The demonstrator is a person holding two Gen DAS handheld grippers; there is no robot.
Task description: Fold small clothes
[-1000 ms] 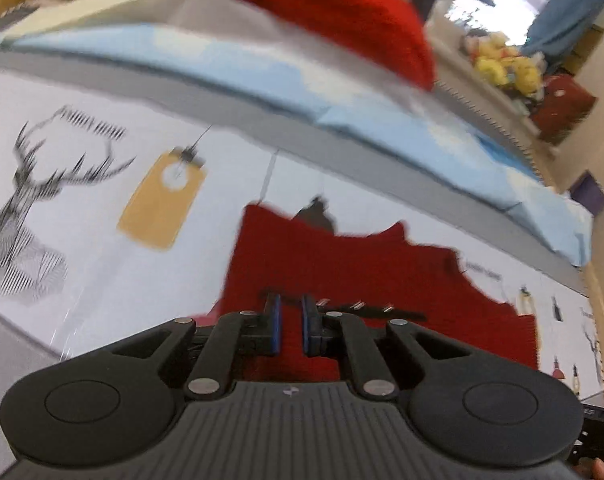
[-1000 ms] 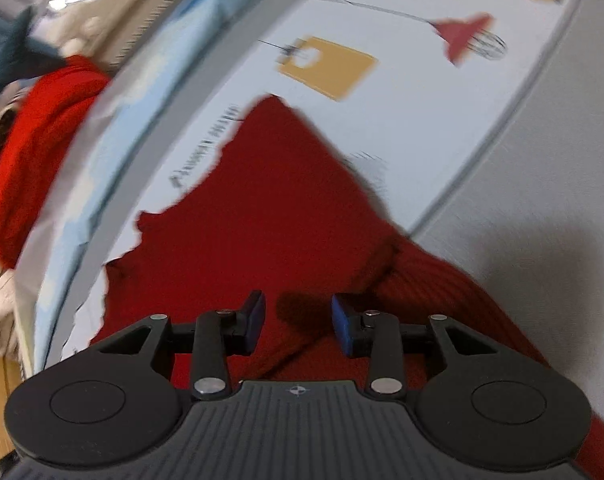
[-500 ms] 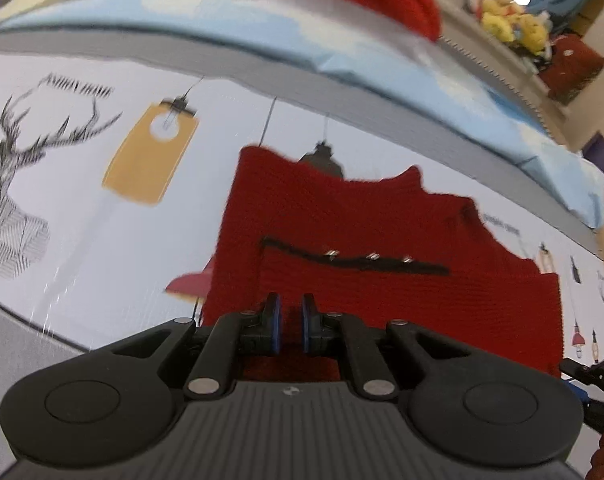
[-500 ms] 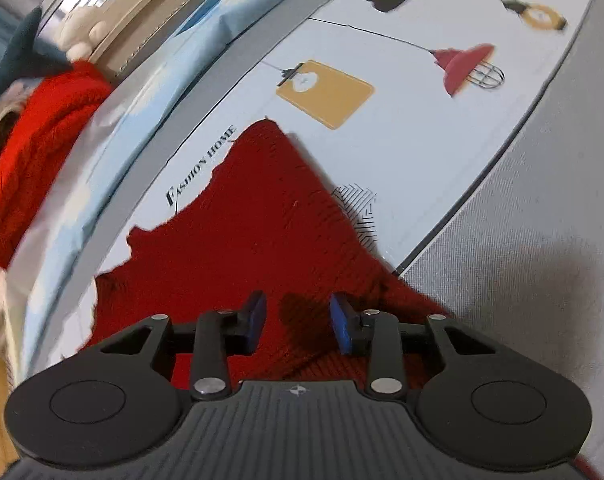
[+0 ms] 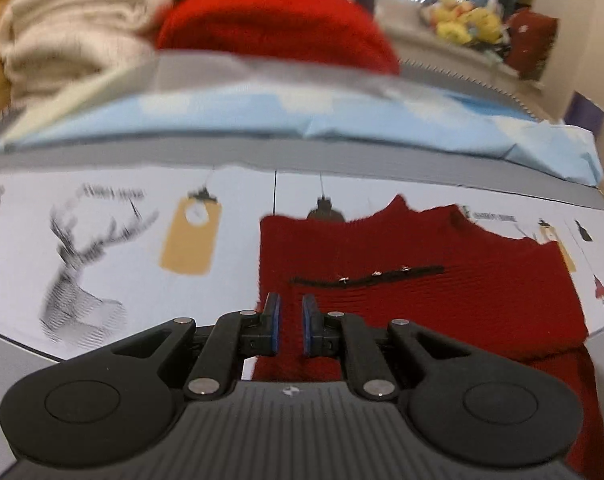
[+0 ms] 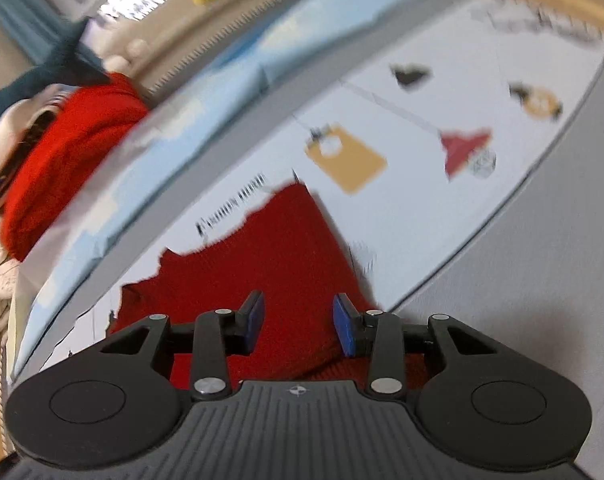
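Observation:
A small red knit garment (image 5: pixel 422 280) lies flat on the printed tablecloth (image 5: pixel 121 220), with a black strip of metal studs (image 5: pixel 366 276) across it. My left gripper (image 5: pixel 290 320) hovers over its near left edge. Its jaws stand a narrow gap apart and are opening, with nothing pinched between them. In the right wrist view the same garment (image 6: pixel 269 272) spreads below my right gripper (image 6: pixel 297 320). Those jaws are wider apart and also opening, and only cloth lying on the table shows through the gap.
At the back a light blue cloth (image 5: pixel 261 116) runs along the table. Behind it sit a bright red knit pile (image 5: pixel 273 24) and cream folded fabric (image 5: pixel 73 32). Yellow plush toys (image 5: pixel 466 24) are far right. Grey table surface (image 6: pixel 542 260) lies beside the printed cloth.
Both grippers have lifted and drawn back from the red garment, which now looks smaller and lies flat. The left gripper has drifted toward the garment's left edge, and both views have rolled.

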